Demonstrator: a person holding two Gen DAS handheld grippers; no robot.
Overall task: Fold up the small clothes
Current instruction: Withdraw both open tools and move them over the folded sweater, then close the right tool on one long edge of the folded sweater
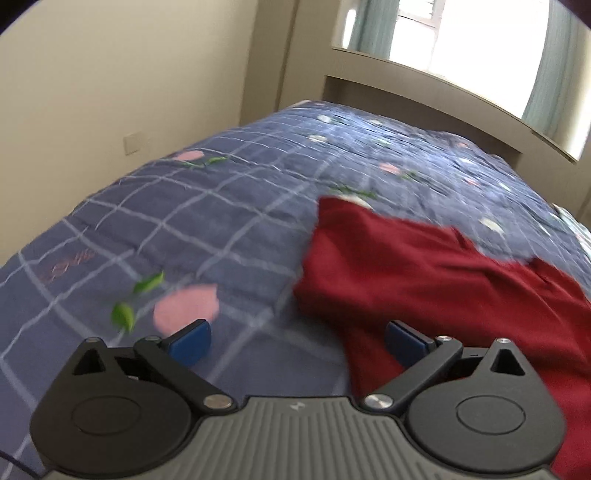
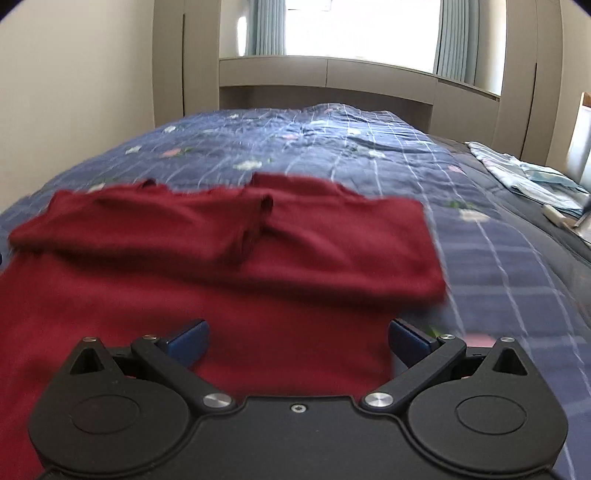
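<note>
Red cloth, a small shirt, lies spread on the bed, on a blue checked quilt printed with pink flowers and green leaves. In the right wrist view the shirt fills the near left and middle of the picture; its far part is folded over into a band that runs across, with a short sleeve opening showing near the middle of that band. The band's right end stops short of the quilt's right side, where bare quilt shows.

Both tools stand wide open with nothing between their blue pads. The right tool hangs over the near part of the shirt, its left pad above red cloth and its right pad at the shirt's right edge, over the quilt. The left tool hangs at the shirt's left edge: its right pad is over red cloth, its left pad over the quilt beside a pink flower. Whether either tool touches the cloth cannot be told; both pictures are blurred.

Pale blue folded cloth lies at the far right edge of the bed. Behind the bed is a beige headboard, and above it a bright window with pale curtains.
</note>
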